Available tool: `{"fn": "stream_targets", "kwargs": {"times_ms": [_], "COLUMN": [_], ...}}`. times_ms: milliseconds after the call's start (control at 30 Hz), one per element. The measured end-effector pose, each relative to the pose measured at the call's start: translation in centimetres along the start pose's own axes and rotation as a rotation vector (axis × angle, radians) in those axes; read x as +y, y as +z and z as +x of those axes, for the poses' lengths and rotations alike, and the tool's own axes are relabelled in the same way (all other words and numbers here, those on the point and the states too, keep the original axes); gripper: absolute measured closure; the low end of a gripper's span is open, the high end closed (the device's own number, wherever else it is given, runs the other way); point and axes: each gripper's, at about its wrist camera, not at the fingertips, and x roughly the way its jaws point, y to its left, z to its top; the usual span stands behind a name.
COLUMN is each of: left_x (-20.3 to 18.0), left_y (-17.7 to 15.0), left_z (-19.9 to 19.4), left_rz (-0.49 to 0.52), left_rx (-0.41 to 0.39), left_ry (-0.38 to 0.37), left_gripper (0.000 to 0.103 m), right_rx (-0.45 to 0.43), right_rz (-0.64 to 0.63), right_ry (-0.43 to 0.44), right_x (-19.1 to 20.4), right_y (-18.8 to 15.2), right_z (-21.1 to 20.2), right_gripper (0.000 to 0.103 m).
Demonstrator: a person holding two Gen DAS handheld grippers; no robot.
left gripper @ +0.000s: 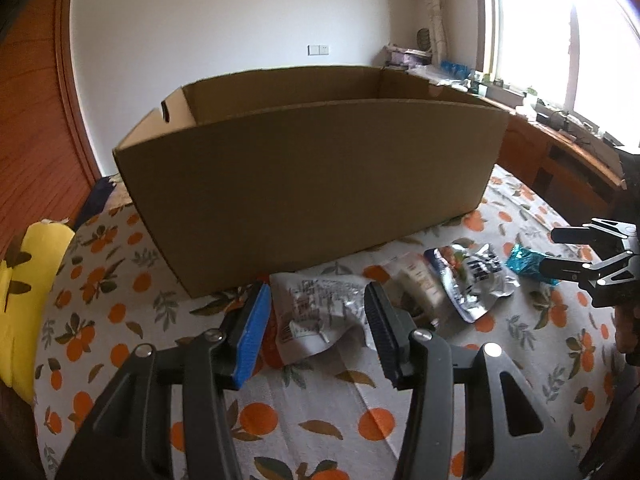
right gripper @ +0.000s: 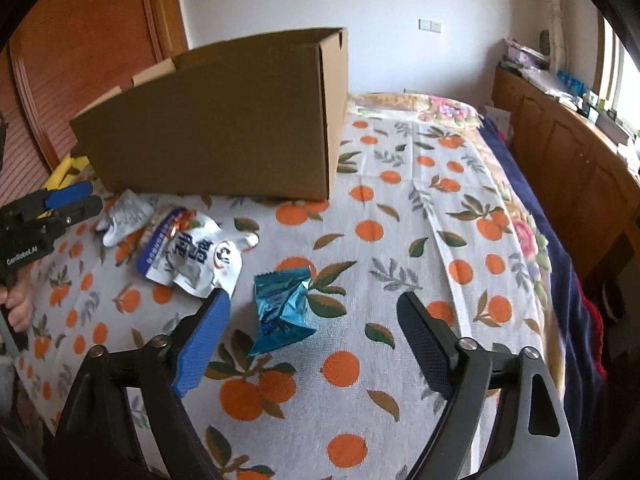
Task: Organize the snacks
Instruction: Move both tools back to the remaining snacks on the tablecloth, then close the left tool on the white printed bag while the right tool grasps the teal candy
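left gripper [left gripper: 316,320]: jaws standing apart, gripping nothing; hovering over the white packet [left gripper: 316,316], which is lying between the pads but not visibly pinched
right gripper [right gripper: 312,332]: jaws spread wide, holding nothing; the blue packet [right gripper: 282,312] is sitting between the fingers, closer to the blue pad, not being squeezed
white packet: lying on the cloth just in front of the box [left gripper: 304,184], near its left end as the left wrist sees it
silver pouch [right gripper: 196,256]: lying crumpled in front of the box, between the white packet and the blue packet
blue packet: lying farthest out from the box, in front of its right end
box: open-topped cardboard, standing on the orange-print cloth [right gripper: 400,240]; inside not showing from either view
done so far: cannot tell whether anything is sitting in the box; at least three snacks are lying loose outside it
left to do: judging by the layout, all visible packets are waiting to be picked up and moved into the box
step in hand: looks like both grippers are lining up for a grab, one packet each
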Motion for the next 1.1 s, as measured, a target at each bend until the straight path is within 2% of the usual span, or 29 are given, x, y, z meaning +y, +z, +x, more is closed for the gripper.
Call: {"fn": "stream_targets", "kwargs": {"times_ms": [100, 200, 400, 567, 733, 900, 1100], "left_x": [0.1, 0.1, -0.1, -0.8, -1.0, -1.5, -0.5], "left_y": [-0.1, -0.1, 0.1, 0.5, 0.9, 1.2, 1.5], "left_z": [0.5, 0.8, 1.8, 3.1, 3.9, 5.3, 6.2], "left_rz": [-0.003, -0.001, -0.002, 0.024, 0.022, 0.040, -0.039], "left_rx": [0.015, 0.032, 0.085, 0.135, 0.148, 0.171, 0.192], "left_ry": [0.009, 0.007, -0.020, -0.013, 0.010, 0.051, 0.027], "left_gripper": [0.054, 0.054, 0.049, 0.041, 0.034, 0.022, 0.016], "right_rx": [0.018, 0.034, 0.040, 0.037, 0.037, 0.039, 0.041], "right_rz": [-0.029, -0.054, -0.069, -0.085, -0.084, -0.094, -0.096], "right_ry": [0.023, 0.018, 0.016, -0.008, -0.007, -0.004, 0.007], "right_x": [0.3, 0.6, 0.8, 1.3, 1.4, 1.6, 1.7], "right_y": [-0.1, -0.2, -0.3, -0.4, -0.5, -0.4, -0.5], "right_z": [0.9, 1.4, 1.6, 1.7, 1.7, 1.8, 1.8], "right_gripper": [0.037, 0.047, 0.057, 0.057, 0.057, 0.054, 0.051]}}
